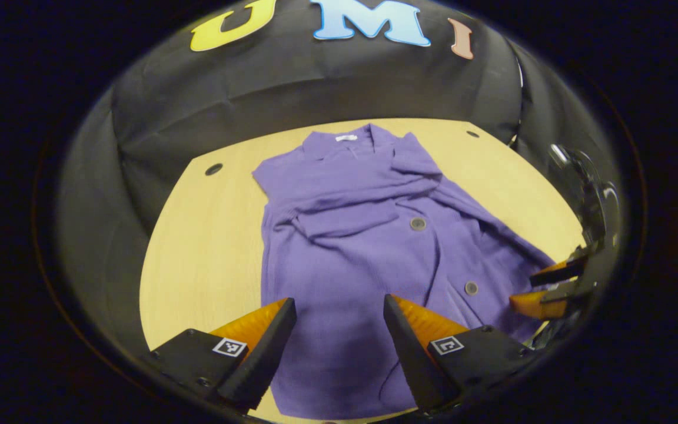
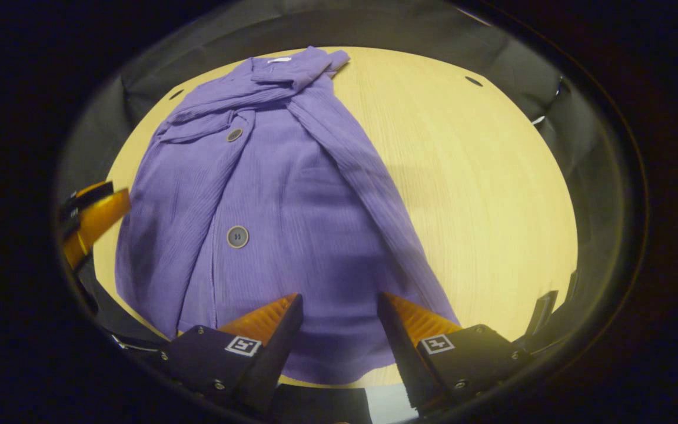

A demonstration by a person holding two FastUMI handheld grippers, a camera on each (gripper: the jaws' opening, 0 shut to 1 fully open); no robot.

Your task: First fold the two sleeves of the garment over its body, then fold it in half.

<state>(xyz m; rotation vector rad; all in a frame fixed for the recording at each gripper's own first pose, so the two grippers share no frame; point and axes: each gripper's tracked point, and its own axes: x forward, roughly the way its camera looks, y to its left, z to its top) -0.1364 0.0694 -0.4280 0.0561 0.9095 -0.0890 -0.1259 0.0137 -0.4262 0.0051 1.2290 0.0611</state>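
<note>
Garment (image 1: 351, 259) flat on table (image 1: 209, 247), sleeves folded; both claws open.

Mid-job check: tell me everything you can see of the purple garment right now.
The purple garment is a ribbed, knit-looking button-front top lying flat on the wooden table, collar and neck label at the far end, hem nearest both grippers. Grey buttons run down its front. Both sleeves lie folded over the body, one across the chest, the other slanting along the side. It is not yet folded in half. The left gripper and right gripper are open above the hem, gripping nothing.
</note>
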